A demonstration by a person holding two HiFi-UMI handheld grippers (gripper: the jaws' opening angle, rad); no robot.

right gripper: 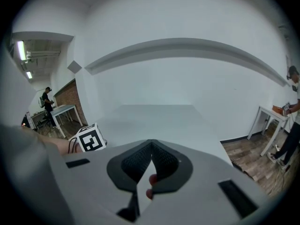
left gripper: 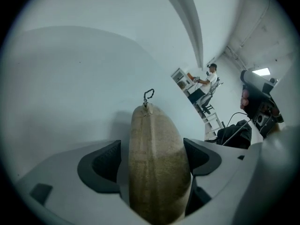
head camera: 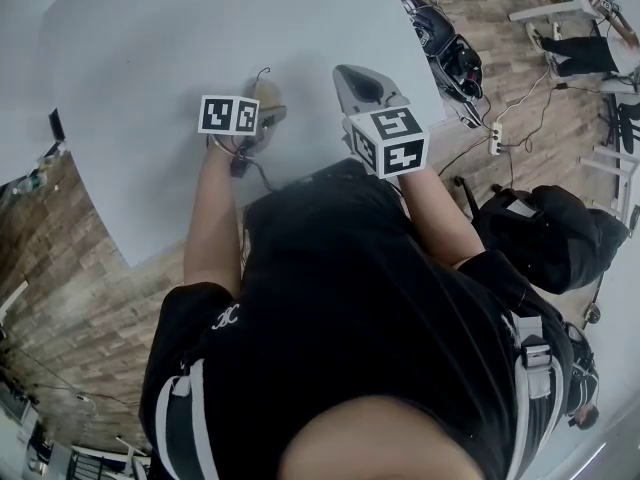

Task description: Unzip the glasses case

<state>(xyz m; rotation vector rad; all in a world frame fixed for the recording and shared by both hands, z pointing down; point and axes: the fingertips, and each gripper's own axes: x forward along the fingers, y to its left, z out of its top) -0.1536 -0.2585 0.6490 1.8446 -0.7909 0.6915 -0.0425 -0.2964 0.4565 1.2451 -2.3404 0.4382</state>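
Note:
A tan fabric glasses case (left gripper: 157, 168) stands on edge between the jaws of my left gripper (left gripper: 151, 143). Its zip seam faces up and a small metal zip pull (left gripper: 148, 95) hangs at its far tip. The jaws stand wide, and the left pad (left gripper: 105, 161) is clear of the fabric. In the head view the case (head camera: 267, 98) lies on the white table (head camera: 200, 28), just ahead of the left gripper (head camera: 258, 118). My right gripper (head camera: 347, 73) hovers to the right of the case. Its pads (right gripper: 164, 161) are shut together with nothing between them.
The table's right edge runs close by the right gripper. Beyond it, on the wood floor, lie a dark bag (head camera: 445, 43), a power strip with cables (head camera: 493, 136) and a black backpack (head camera: 560, 233). People work at desks far off.

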